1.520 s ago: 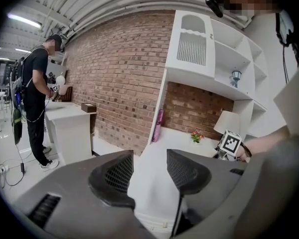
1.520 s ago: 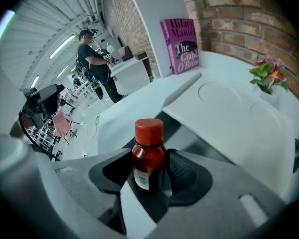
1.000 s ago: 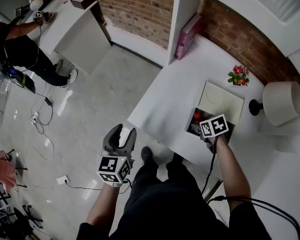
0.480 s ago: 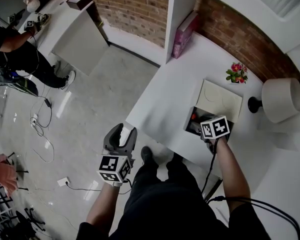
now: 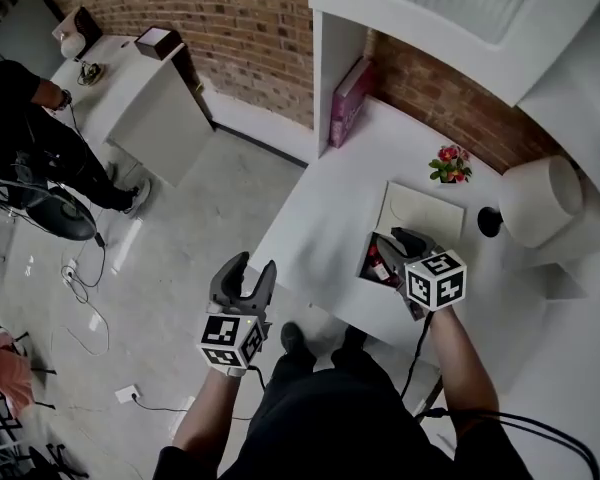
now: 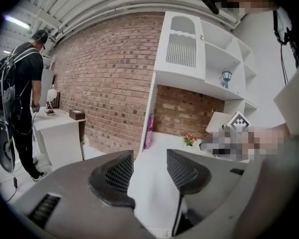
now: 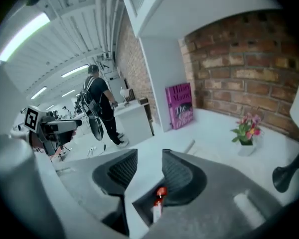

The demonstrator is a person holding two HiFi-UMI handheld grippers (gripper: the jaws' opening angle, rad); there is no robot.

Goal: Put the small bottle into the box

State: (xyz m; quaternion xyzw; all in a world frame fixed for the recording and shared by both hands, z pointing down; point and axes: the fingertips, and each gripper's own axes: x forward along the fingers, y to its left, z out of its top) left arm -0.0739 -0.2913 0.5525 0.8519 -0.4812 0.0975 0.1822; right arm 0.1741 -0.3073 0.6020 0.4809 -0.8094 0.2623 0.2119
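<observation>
My right hand-held gripper (image 7: pixel 149 169) is closing, empty, above the box (image 5: pixel 367 253) holding the small bottle (image 7: pixel 158 203); left hand-held gripper (image 6: pixel 148 171) spread.

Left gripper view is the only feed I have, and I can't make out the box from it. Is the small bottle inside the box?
Observer: Yes. In the head view the small bottle lies inside the open box near the desk's front edge.
Operator: Is the right hand-held gripper gripping it?
Observer: No. The right gripper view shows the right hand-held gripper with nothing between its pads. Its jaws are closing, and the bottle's red cap shows below them.
</observation>
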